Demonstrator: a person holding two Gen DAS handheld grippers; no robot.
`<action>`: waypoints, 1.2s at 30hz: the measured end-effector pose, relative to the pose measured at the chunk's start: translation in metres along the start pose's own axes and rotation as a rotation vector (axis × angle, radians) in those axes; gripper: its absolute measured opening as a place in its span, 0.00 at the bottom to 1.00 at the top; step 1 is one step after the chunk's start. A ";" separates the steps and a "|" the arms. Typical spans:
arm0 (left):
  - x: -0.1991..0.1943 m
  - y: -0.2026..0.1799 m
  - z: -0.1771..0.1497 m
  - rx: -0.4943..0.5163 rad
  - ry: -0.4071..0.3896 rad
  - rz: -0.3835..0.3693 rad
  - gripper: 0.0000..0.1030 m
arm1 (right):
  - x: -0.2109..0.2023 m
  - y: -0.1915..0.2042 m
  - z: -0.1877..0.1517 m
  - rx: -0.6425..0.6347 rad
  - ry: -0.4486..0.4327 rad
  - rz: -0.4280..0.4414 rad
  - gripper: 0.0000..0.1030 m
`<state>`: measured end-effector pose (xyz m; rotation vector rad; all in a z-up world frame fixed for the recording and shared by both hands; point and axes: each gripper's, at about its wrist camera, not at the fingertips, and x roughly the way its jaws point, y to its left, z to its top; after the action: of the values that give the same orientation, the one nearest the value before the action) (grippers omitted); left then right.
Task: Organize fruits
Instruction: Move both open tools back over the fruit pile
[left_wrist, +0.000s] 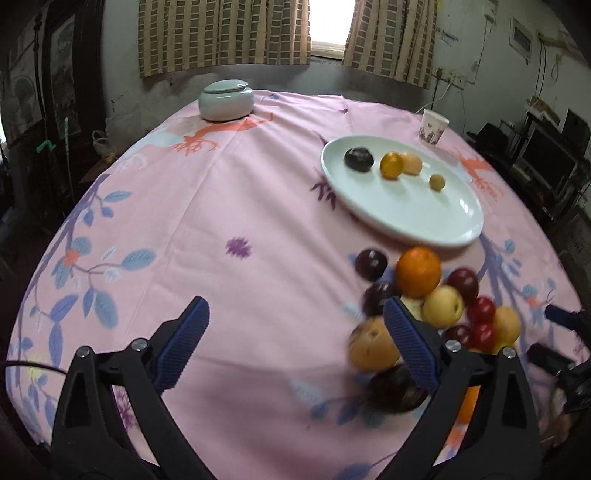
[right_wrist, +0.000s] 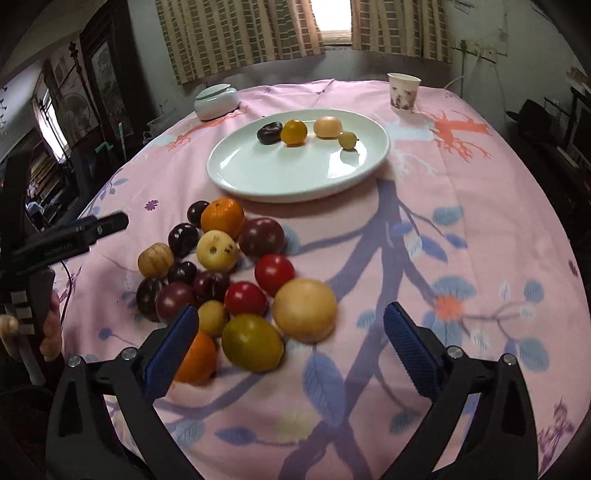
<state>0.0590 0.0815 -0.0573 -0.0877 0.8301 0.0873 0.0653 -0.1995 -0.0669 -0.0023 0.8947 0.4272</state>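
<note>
A white plate (right_wrist: 258, 177) holds a dark plum (right_wrist: 269, 132), a yellow fruit (right_wrist: 294, 131), a peach-coloured fruit (right_wrist: 327, 127) and a small green one (right_wrist: 347, 140); the plate also shows in the left wrist view (left_wrist: 406, 210). A pile of loose fruit lies on the pink cloth in front of it: an orange (right_wrist: 222, 218), plums, red tomatoes (right_wrist: 274, 274), a big tan fruit (right_wrist: 305, 309) and a green-yellow one (right_wrist: 252, 342). My left gripper (left_wrist: 295, 339) is open and empty, left of the pile (left_wrist: 421, 273). My right gripper (right_wrist: 291, 343) is open, low over the pile's near edge.
A lidded pale-green jar (left_wrist: 226, 100) stands at the far side of the round table. A paper cup (right_wrist: 402, 91) stands beyond the plate. The left gripper shows at the left edge of the right wrist view (right_wrist: 74, 236). Dark furniture surrounds the table.
</note>
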 end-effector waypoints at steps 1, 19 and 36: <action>-0.001 0.000 -0.009 0.021 0.010 0.012 0.94 | -0.004 0.000 -0.007 0.019 -0.008 0.015 0.98; -0.006 0.003 -0.028 0.016 0.047 -0.035 0.94 | 0.036 0.018 -0.018 0.026 0.096 0.068 0.41; 0.042 -0.036 -0.008 0.083 0.153 -0.064 0.82 | 0.010 0.005 -0.032 0.053 0.092 0.094 0.41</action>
<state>0.0855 0.0465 -0.0926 -0.0434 0.9822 -0.0145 0.0444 -0.1968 -0.0938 0.0695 0.9997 0.4940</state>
